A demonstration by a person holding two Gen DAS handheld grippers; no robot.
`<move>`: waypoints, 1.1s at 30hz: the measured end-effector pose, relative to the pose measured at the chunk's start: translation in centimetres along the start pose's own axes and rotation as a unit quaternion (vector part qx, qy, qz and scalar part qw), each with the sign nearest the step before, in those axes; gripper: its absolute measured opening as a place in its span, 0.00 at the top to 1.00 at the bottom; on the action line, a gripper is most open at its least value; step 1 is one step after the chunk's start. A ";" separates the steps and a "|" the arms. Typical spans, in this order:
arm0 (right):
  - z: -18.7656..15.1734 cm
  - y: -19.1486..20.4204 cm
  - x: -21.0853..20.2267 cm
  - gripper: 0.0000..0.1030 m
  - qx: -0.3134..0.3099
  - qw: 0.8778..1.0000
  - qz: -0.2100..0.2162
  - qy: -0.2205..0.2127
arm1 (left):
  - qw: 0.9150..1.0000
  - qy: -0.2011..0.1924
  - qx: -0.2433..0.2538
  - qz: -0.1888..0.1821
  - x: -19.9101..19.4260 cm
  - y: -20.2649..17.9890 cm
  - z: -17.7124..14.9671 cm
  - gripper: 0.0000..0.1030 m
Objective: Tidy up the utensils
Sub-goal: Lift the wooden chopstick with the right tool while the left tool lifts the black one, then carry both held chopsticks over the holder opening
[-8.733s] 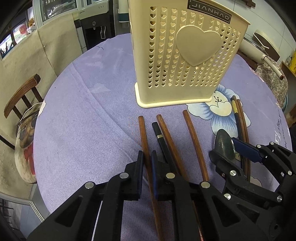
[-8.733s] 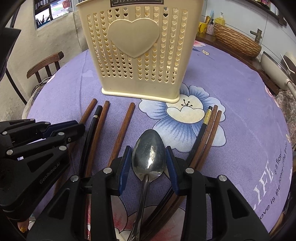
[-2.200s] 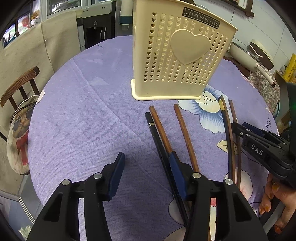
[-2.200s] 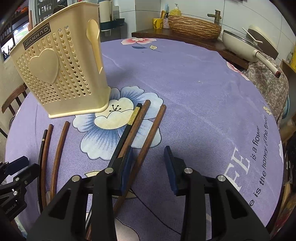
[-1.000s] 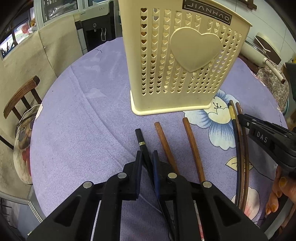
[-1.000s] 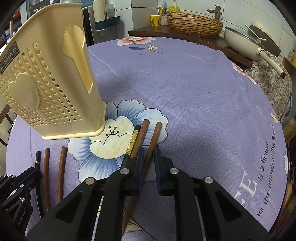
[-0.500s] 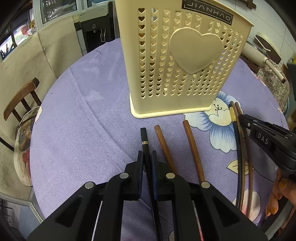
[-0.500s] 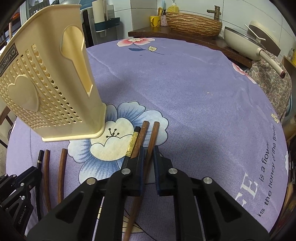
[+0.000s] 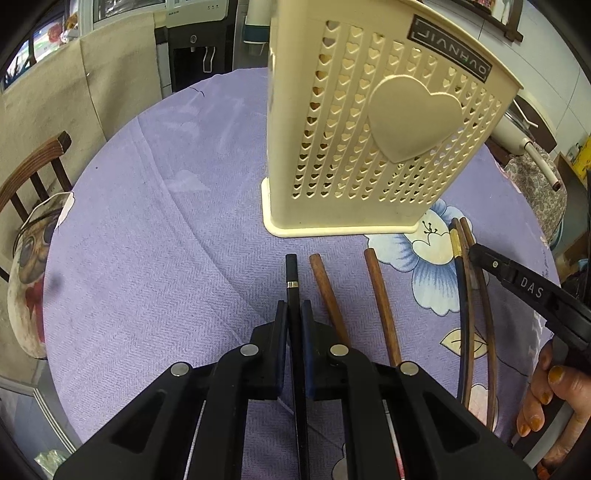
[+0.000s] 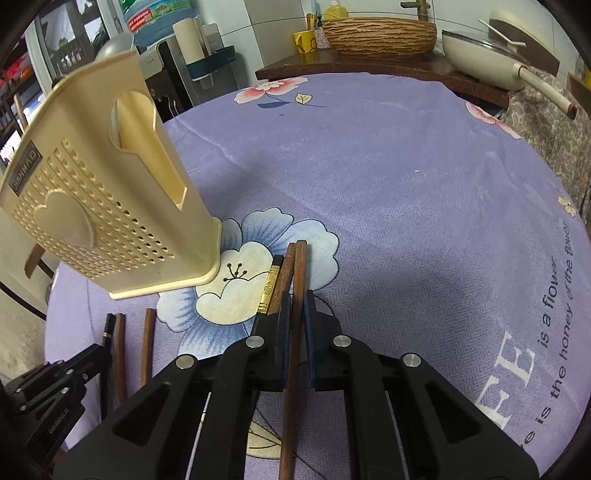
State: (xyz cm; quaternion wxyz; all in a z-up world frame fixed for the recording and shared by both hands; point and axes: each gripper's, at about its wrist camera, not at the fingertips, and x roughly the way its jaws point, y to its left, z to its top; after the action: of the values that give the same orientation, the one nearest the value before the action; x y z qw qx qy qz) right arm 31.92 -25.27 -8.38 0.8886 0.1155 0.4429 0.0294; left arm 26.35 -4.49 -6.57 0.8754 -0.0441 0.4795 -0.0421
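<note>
A cream perforated utensil holder with a heart on its side stands on the purple tablecloth; it also shows in the right wrist view. My left gripper is shut on a black chopstick with a silver band. Two brown chopsticks lie just right of it. My right gripper is shut on a brown chopstick. Beside it lie another brown chopstick and a black chopstick with a gold band.
The round table has a purple floral cloth. A wooden chair with a pug cushion stands at the left edge. A counter with a woven basket and a pan lies beyond the table.
Both grippers have closed from open onto chopsticks and stay shut on them. The left gripper's black chopstick has straightened toward the holder. The views have shifted slightly.
</note>
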 end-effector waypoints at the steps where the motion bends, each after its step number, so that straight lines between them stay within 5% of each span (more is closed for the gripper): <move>1: 0.0 -0.1 -0.3 0.93 0.005 1.000 0.009 -0.004 | 1.000 -0.002 -0.003 -0.001 -0.1 0.1 0.0 0.93; 9: -0.1 -0.8 -4.0 0.93 0.025 0.996 0.079 -0.040 | 0.999 -0.034 -0.015 -0.027 -3.0 1.1 0.1 0.93; 18: -0.7 0.4 -12.5 0.93 -0.028 0.980 0.139 -0.137 | 0.990 -0.125 -0.011 -0.069 -11.1 2.0 0.7 0.93; 25: -1.4 1.3 -17.9 0.93 -0.074 0.968 0.155 -0.180 | 0.981 -0.180 -0.008 -0.074 -14.9 1.9 1.1 0.93; 33: -1.3 1.9 -19.8 0.93 -0.103 0.965 0.152 -0.185 | 0.977 -0.200 0.001 -0.069 -16.4 1.9 1.2 0.93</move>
State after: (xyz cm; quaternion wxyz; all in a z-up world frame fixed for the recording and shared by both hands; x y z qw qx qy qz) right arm 19.03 -26.21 6.78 0.9473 0.0926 0.2421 0.1882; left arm 18.60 -0.60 7.56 0.9486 -0.0835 0.2908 -0.0933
